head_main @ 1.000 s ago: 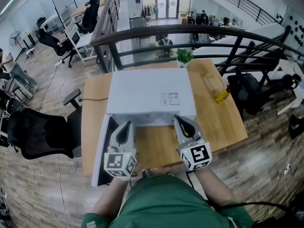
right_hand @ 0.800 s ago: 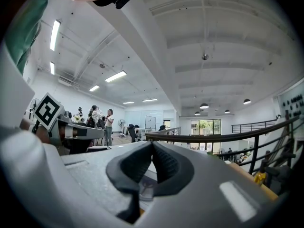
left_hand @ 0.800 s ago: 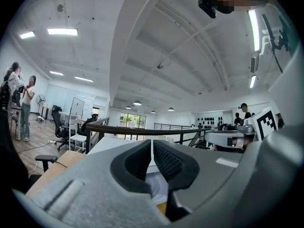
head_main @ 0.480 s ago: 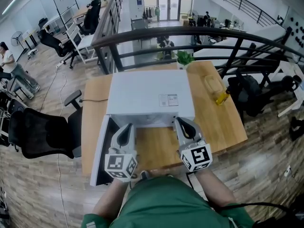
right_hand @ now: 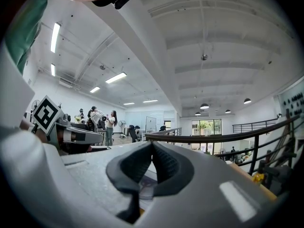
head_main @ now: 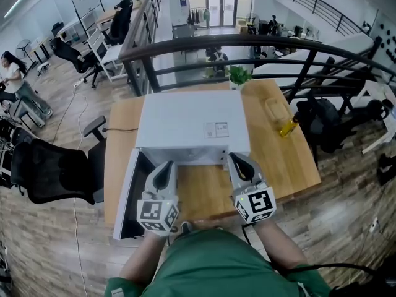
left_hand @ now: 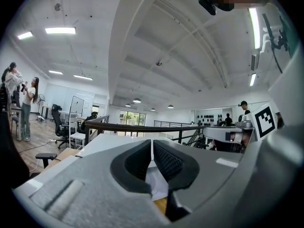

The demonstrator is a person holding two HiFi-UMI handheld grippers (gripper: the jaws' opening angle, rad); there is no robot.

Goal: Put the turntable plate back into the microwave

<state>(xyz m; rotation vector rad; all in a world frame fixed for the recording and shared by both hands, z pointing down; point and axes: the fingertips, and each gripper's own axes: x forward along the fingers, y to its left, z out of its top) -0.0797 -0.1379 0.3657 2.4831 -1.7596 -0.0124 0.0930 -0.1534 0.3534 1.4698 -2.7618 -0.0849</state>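
A white microwave (head_main: pixel 192 125) stands on a wooden table (head_main: pixel 278 159), and its door (head_main: pixel 127 197) hangs open towards the left. In the head view its top hides the cavity. I can make out no turntable plate in any view. My left gripper (head_main: pixel 166 164) is held level in front of the opening's left side, shut with nothing between its pads. My right gripper (head_main: pixel 237 158) is level at the opening's right side, also shut and empty. The left gripper view shows the closed jaws (left_hand: pixel 152 144) with the microwave's white top (left_hand: pixel 109 142) behind them. The right gripper view shows shut jaws (right_hand: pixel 152 146) too.
On the table's right part lie a pale oval thing (head_main: pixel 276 108) and a small yellow bottle (head_main: pixel 288 127). A potted plant (head_main: pixel 239 75) stands behind the microwave. A dark railing (head_main: pixel 247 42) runs beyond the table. A black office chair (head_main: pixel 55 172) is at the left.
Both grippers stay where they were, still shut. The head view has shifted slightly, and a person at the far left has walked further into view.
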